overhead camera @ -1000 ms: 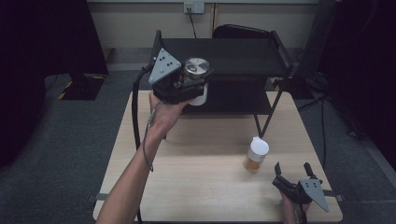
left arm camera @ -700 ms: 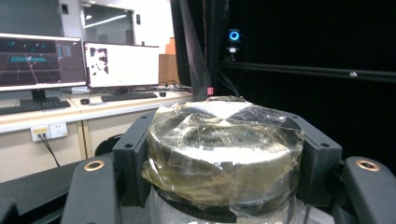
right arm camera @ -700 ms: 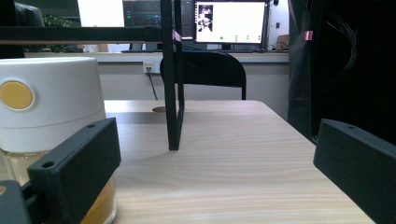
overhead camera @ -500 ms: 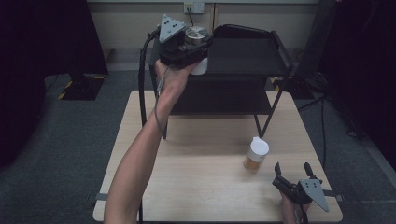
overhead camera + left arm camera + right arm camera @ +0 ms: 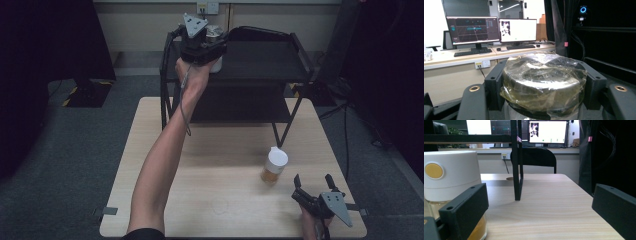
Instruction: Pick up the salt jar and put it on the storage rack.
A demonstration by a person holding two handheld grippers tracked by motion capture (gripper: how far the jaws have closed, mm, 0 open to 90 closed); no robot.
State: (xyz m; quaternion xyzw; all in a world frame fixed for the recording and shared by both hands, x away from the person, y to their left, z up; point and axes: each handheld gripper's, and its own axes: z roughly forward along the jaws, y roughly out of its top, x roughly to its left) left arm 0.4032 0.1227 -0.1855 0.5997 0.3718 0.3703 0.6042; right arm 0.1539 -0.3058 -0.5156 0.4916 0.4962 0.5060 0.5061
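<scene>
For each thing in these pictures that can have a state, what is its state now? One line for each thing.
left gripper: shut on the wrapped jar, raised over the shelf unit's top.
wrapped jar: clamped between the jaws, upright, lid on, covered in clear film.
right gripper: open, nothing between the jaws, low at the table's near edge.
white-lidded jar: upright on the table, lid on, untouched.
shelf unit: upright at the table's far edge.

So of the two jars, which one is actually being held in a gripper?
The jar with the metal lid, clamped in the left gripper up by the black cart's top shelf. The white-lidded jar stands free on the table, in front of the open right gripper.
</scene>
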